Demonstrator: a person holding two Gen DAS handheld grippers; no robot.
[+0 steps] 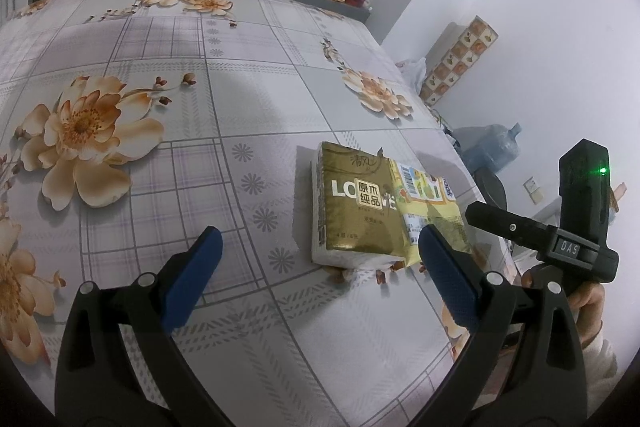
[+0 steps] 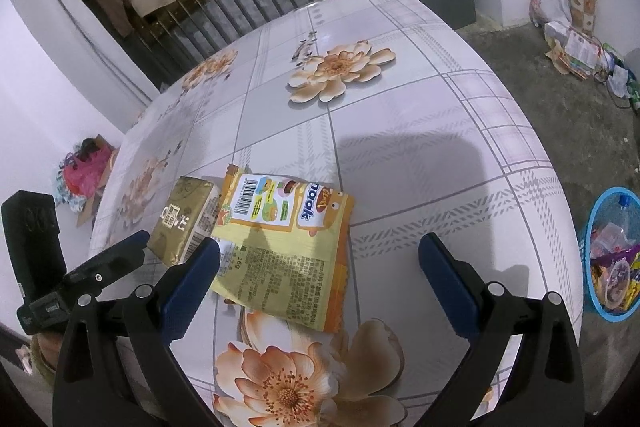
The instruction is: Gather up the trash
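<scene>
Key relation: while both tools hover low over the desk, the flat yellow plastic snack wrapper (image 2: 286,247) lies just ahead of the right hand-held gripper (image 2: 319,254), partly between its spread fingers and nearer its left finger, so the right hand looks the nearer of the two.
Long axis: in the right wrist view the wrapper runs roughly toward and away from the right tool, skewed a little, with its near end close to the blue pads (image 2: 448,283).
Left side: the left hand-held gripper (image 1: 320,247) has the same wrapper (image 1: 428,203) ahead and to its right, just beyond its right finger.
Gripper state: both are released, fingers wide apart, holding nothing.
Wrapper position: it rests on the flower-printed checked desk cloth (image 2: 420,131), its far left part lapping onto the gold-wrapped rectangular tissue pack (image 2: 182,219); one edge leans up on that pack.
Wrapper look: thin, crinkly, flattened, printed side with barcode and small text facing up; it seems empty and light.
Tissue pack: thick, white paper showing at its edges (image 1: 352,211); whether it counts as trash I cannot tell.
Likely destination: a round blue bin (image 2: 600,307) on the floor to the right of the desk, already holding wrappers.
Judgement: a pinch on the wrapper's raised edge seems easiest; a flat sheet may slip.
</scene>
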